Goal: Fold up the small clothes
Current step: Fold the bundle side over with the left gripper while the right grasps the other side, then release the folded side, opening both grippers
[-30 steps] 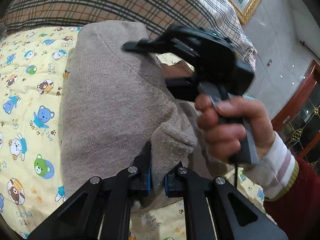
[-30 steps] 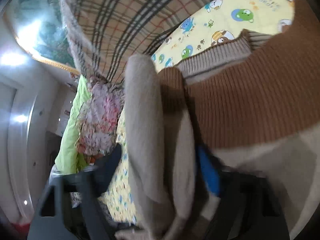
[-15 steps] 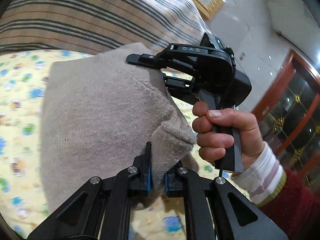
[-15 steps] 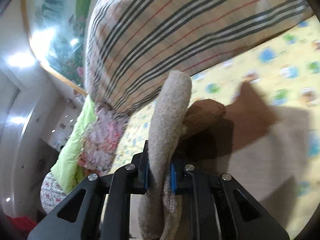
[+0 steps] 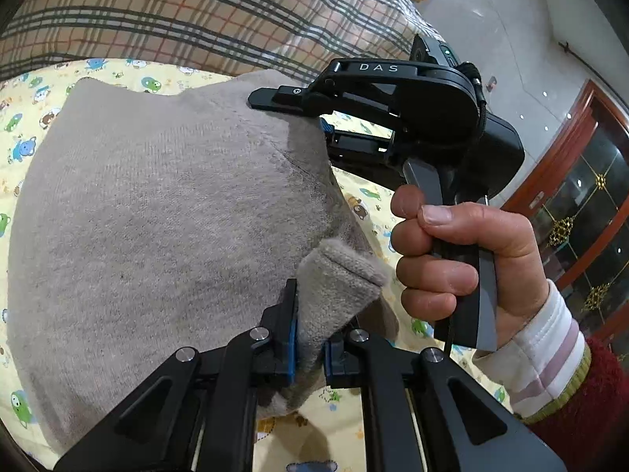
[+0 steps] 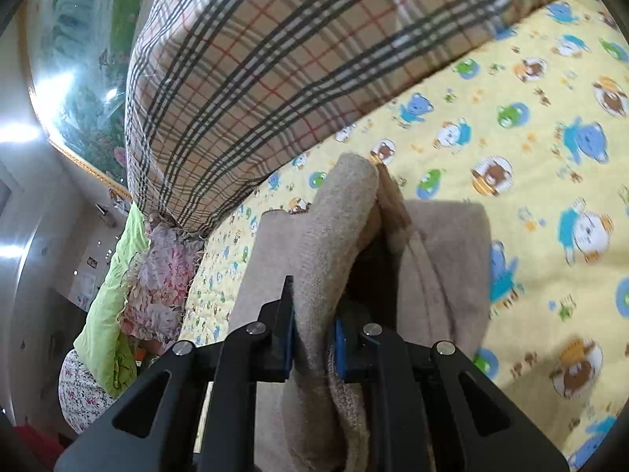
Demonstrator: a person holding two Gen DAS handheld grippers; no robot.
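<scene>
A small beige knitted sweater (image 5: 157, 212) with a brown ribbed part hangs lifted above a yellow bear-print blanket (image 5: 35, 90). My left gripper (image 5: 308, 344) is shut on one folded beige edge of it. My right gripper (image 6: 312, 334) is shut on another thick beige fold (image 6: 338, 212); the brown part (image 6: 393, 204) shows just behind that fold. In the left wrist view the right gripper (image 5: 318, 122) shows at the sweater's upper right, held by a hand (image 5: 460, 259). The sweater spans between both grippers.
A large plaid cushion (image 6: 275, 59) lies along the back of the blanket (image 6: 550, 157). A green and floral pile (image 6: 129, 287) lies beyond the blanket's far end. A framed picture (image 6: 78, 59) hangs on the wall. A wooden cabinet (image 5: 582, 212) stands to the right.
Both grippers have raised the sweater off the blanket and kept their grip. The brown ribbed part, wide in the right wrist view a second ago, is now nearly hidden behind the beige fold.
</scene>
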